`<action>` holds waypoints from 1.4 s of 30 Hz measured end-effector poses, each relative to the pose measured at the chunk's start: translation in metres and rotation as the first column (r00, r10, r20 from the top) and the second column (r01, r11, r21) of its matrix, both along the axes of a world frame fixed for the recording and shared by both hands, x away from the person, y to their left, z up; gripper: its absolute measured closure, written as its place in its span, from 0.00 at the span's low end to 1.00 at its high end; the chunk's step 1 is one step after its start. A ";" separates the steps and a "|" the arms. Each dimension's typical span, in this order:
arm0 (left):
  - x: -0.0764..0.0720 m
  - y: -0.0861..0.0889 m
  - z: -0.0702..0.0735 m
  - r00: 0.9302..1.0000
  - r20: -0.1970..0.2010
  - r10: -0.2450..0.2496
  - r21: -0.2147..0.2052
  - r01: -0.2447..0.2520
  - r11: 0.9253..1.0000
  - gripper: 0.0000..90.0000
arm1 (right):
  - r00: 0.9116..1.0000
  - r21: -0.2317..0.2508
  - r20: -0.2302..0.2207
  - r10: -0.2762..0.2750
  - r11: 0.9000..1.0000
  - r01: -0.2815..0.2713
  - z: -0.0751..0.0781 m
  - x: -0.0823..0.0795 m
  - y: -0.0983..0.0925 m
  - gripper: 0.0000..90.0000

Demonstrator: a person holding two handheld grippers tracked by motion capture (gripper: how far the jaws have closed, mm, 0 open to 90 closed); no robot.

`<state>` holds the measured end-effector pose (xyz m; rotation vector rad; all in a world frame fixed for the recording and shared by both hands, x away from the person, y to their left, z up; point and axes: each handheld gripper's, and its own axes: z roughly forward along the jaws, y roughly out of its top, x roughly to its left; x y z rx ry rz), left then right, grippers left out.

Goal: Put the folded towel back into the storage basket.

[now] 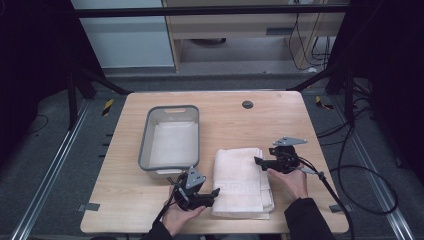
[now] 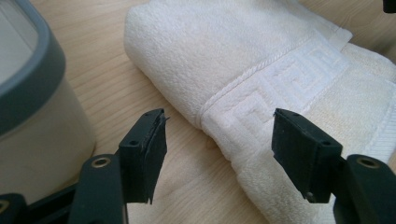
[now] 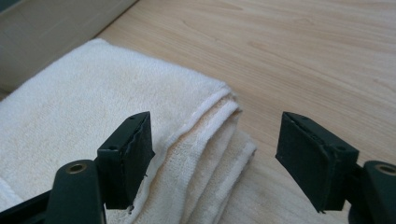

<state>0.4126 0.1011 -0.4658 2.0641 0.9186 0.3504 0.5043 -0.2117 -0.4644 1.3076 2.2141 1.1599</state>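
Overhead, bin beside towel; left gripper close-up reveals towel's key-pattern band; both grippers' jaws apart.

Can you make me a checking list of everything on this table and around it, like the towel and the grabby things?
Surface: pale wooden table with a dark round plug near its far edge.
Job's things: folded white towel lying flat; grey bin beside it, apart from it.
Clutter: nothing seen.
Grippers: left gripper open at the towel's near left edge; right gripper open at its layered right edge. Neither pinches it.
Cables: black cable trails from the right gripper; more black cables lie on the floor.
Surroundings: grey floor, black frame bars, pale cabinet behind.
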 end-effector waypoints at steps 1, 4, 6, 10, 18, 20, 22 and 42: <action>0.000 -0.001 -0.001 1.000 -0.006 0.001 0.000 -0.001 1.000 0.38 | 1.000 -0.004 -0.003 0.005 1.000 -0.005 -0.002 0.001 0.001 0.30; 0.001 -0.005 -0.006 1.000 -0.015 -0.007 0.010 0.007 1.000 0.37 | 1.000 0.000 -0.011 0.010 1.000 -0.010 -0.004 0.001 0.003 0.29; 0.001 -0.007 -0.008 1.000 -0.019 -0.011 0.016 0.011 1.000 0.36 | 1.000 0.007 -0.021 0.015 1.000 -0.015 -0.006 0.002 0.004 0.29; 0.003 -0.011 -0.013 0.999 -0.031 -0.012 0.024 0.012 1.000 0.36 | 0.999 -0.001 -0.037 0.021 1.000 -0.021 -0.011 0.003 0.007 0.29; 0.005 -0.016 -0.021 0.999 -0.054 -0.005 0.035 0.007 0.999 0.36 | 0.997 0.020 -0.073 0.022 1.000 -0.021 -0.022 0.003 0.008 0.28; 0.006 -0.017 -0.023 0.998 -0.060 -0.004 0.039 0.007 0.999 0.36 | 0.997 0.014 -0.077 0.022 1.000 -0.021 -0.023 0.003 0.009 0.28; 0.007 -0.018 -0.024 0.998 -0.070 -0.005 0.039 0.008 0.999 0.36 | 0.996 0.008 -0.085 0.019 1.000 -0.019 -0.025 0.003 0.010 0.28; 0.015 -0.020 -0.030 0.986 -0.166 -0.024 -0.001 0.024 1.000 0.43 | 0.985 0.085 -0.170 0.031 0.996 -0.017 -0.032 0.005 0.011 0.48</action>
